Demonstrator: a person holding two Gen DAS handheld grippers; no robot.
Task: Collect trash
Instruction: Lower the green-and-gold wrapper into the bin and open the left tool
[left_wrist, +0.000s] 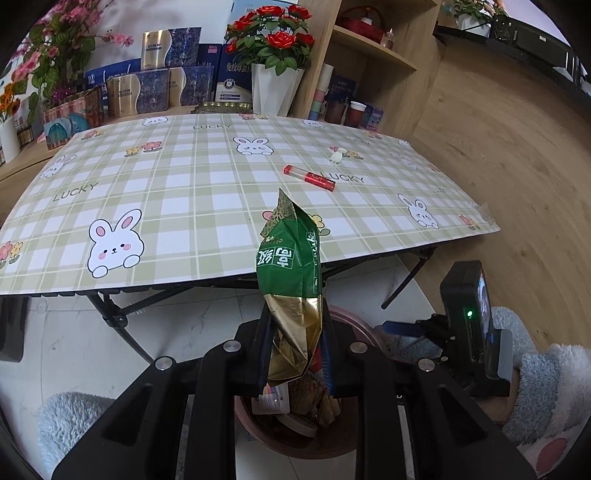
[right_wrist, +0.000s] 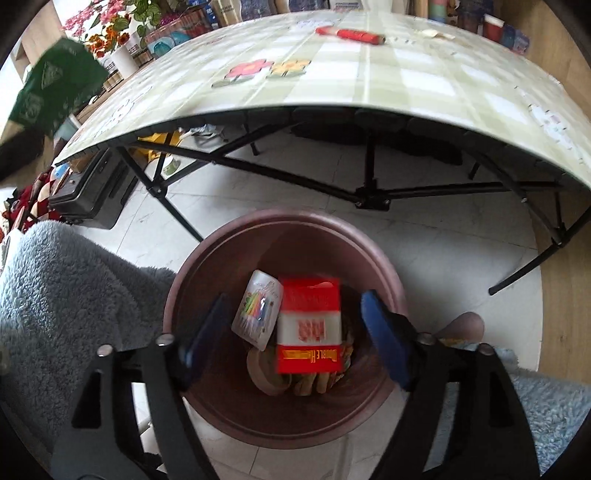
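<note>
My left gripper (left_wrist: 295, 332) is shut on the gold end of a green and gold snack bag (left_wrist: 288, 258), which stands up between the fingers above the pink bin (left_wrist: 354, 328). The same bag (right_wrist: 55, 85) shows at the upper left of the right wrist view. My right gripper (right_wrist: 293, 299) is open right over the bin (right_wrist: 288, 218). A blurred red and white cigarette box (right_wrist: 308, 328) hangs loose between the blue pads (right_wrist: 384, 332), touching neither. Under it lie a candle pack (right_wrist: 256, 314) and a tape roll (right_wrist: 266, 373). A red tube (left_wrist: 309, 178) lies on the table (left_wrist: 166, 177).
A small white item (left_wrist: 338, 155) lies beyond the tube. Boxes and flower pots (left_wrist: 277, 88) line the table's far side, next to a wooden shelf (left_wrist: 373, 48). Black table legs (right_wrist: 369, 195) cross behind the bin. A black case (right_wrist: 92, 192) sits on the floor at left, with fluffy grey sleeves (right_wrist: 66, 295) close by.
</note>
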